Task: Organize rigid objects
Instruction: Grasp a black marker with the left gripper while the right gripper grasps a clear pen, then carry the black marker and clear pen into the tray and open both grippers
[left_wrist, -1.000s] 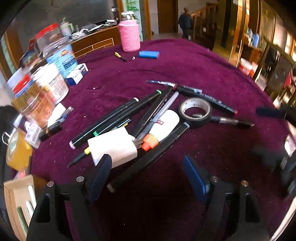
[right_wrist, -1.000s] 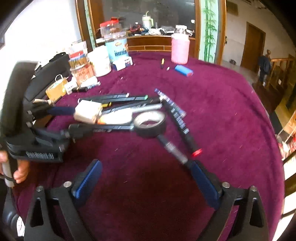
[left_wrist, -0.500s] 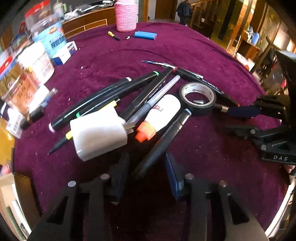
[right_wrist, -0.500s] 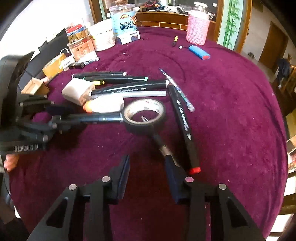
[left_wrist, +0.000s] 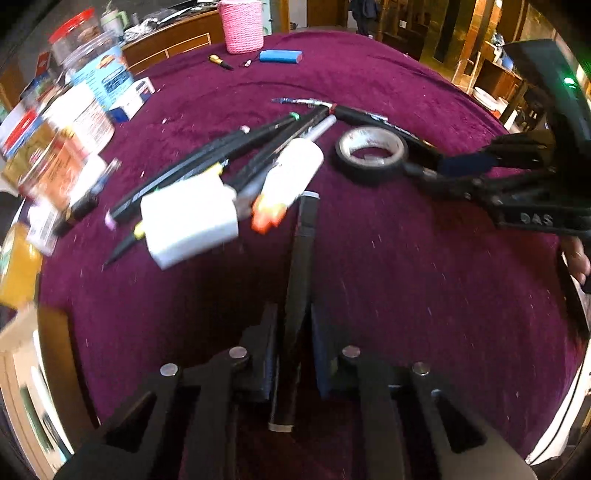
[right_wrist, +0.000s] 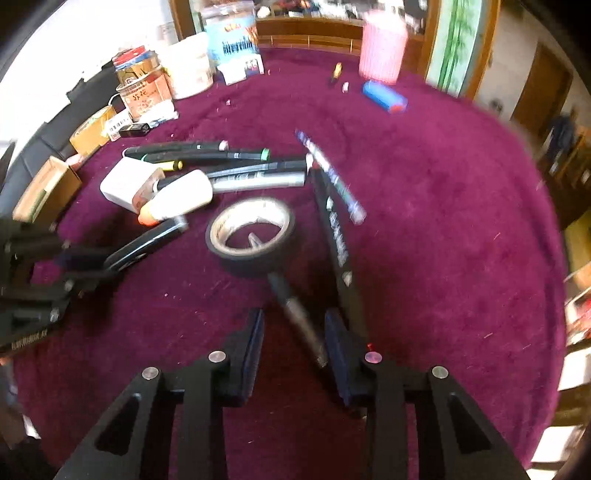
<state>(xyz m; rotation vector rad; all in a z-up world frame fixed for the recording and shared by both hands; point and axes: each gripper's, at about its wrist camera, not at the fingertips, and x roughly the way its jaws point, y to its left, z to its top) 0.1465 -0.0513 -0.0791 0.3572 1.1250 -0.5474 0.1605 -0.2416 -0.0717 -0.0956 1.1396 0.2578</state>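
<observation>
My left gripper (left_wrist: 293, 354) has just been closing and now clenches a black marker (left_wrist: 301, 266) that runs toward twelve o'clock, ending just short of the glue bottle (left_wrist: 291, 173). My right gripper (right_wrist: 293, 343) has been closing too, around a grey-tipped pen (right_wrist: 299, 321) lying against its right pad (right_wrist: 338, 350); whether both pads press it I cannot tell. That pen's far end lies under the tape roll (right_wrist: 251, 230) at twelve o'clock on the purple cloth (right_wrist: 443, 258).

White raised letters "DAS" stand on the black body of the right tongs (left_wrist: 458, 173), seen from the left wrist. Two Chinese characters, "苏花", sit on the orange-labelled clear jar (right_wrist: 146, 98); other labels are too blurred to read.
</observation>
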